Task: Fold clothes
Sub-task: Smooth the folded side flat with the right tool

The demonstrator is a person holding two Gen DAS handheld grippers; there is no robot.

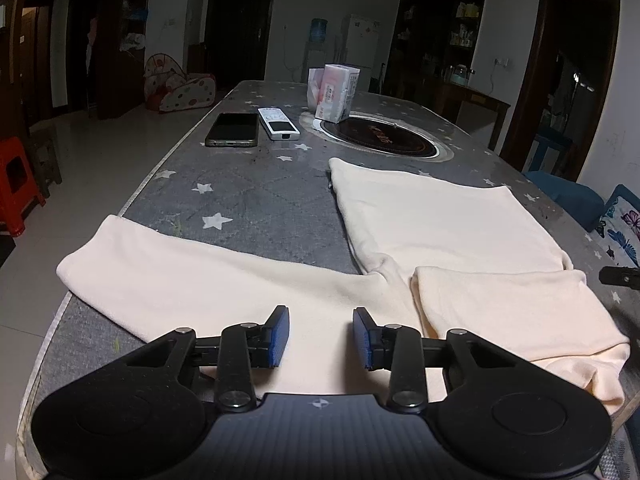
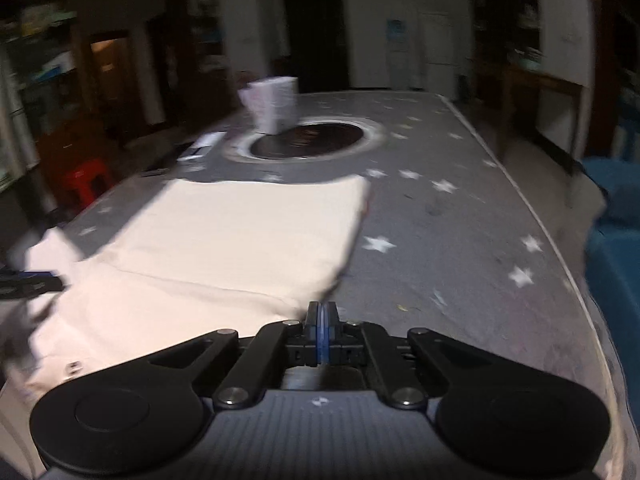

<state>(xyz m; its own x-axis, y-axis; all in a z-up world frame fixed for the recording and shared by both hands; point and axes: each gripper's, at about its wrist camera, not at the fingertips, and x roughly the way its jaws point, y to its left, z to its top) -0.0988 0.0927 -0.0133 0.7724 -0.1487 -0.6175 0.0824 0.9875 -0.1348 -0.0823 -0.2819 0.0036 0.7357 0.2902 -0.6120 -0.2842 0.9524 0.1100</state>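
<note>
The cream soft cotton garment (image 1: 440, 216) lay on the desk (image 1: 248, 200) ahead of the spread-apart left hand-held gripper (image 1: 320, 336). The right hand-held gripper (image 2: 321, 320) looked pinched together beside its corner, maybe missing fabric, so that fold could've slipped.

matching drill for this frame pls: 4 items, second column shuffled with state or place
1. left tongs
2. right tongs
3. phone
4. tissue pack

a. lies flat beside the white remote
b. shut, at the cream garment's near corner
c. stands at the rim of the round dark cooktop
d. open above the cream garment

Pairs: 1-d, 2-b, 3-a, 4-c
</note>
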